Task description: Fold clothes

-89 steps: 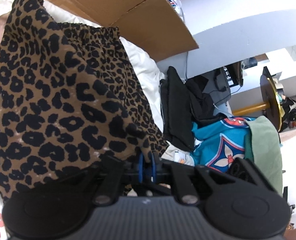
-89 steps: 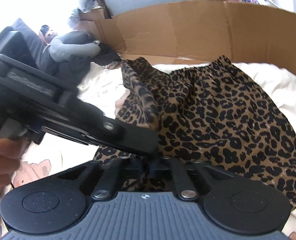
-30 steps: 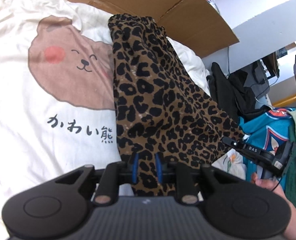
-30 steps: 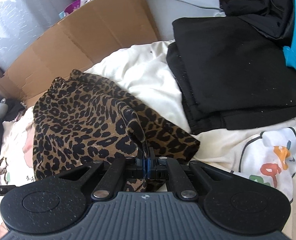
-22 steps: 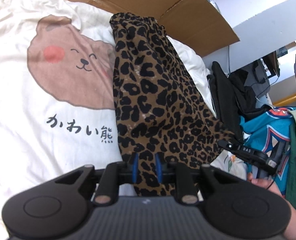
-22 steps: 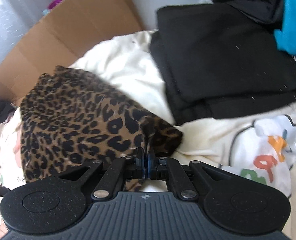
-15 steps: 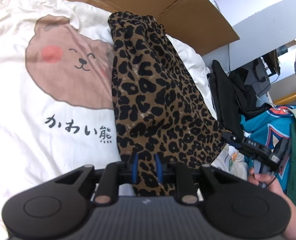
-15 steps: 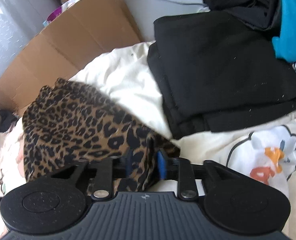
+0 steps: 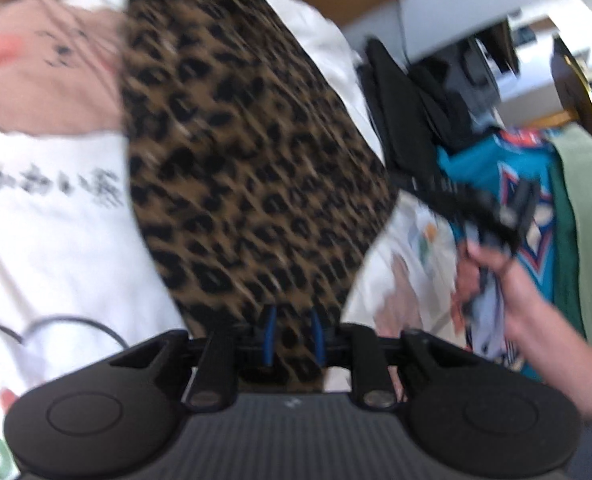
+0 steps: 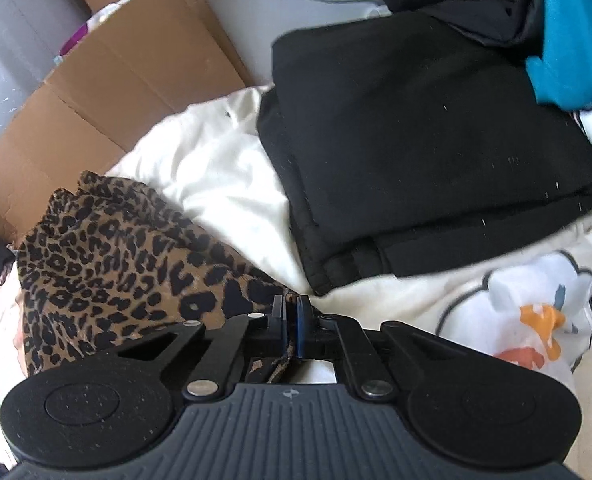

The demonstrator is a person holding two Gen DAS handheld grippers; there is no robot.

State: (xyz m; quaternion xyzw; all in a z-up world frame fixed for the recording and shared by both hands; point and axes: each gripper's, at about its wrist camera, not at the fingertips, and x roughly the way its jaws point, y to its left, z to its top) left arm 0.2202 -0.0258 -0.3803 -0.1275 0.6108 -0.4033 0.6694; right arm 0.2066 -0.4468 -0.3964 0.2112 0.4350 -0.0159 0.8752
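A leopard-print garment (image 9: 240, 152) lies folded lengthwise on a white bear-print cloth (image 9: 48, 208). My left gripper (image 9: 292, 336) is shut on its near end, with fabric bunched between the blue pads. In the right wrist view the same garment (image 10: 108, 256) spreads to the left. My right gripper (image 10: 292, 316) has its jaws closing tight on the garment's corner, and a thin strip of fabric is pinched between them. The left wrist view is blurred; in it a hand (image 9: 531, 296) holds the right gripper's body at the garment's right edge.
A folded black garment (image 10: 435, 152) lies just right of the leopard one. Flattened cardboard (image 10: 108, 92) stands behind. A teal jersey (image 9: 507, 168) and a green cloth (image 9: 591, 216) pile up at the far right. A white cloth with a duck print (image 10: 535, 308) lies near the right gripper.
The right gripper let go of the corner, opened briefly, and has shut on it again. The left gripper has moved with the garment's end, and its view is now closer and blurred.
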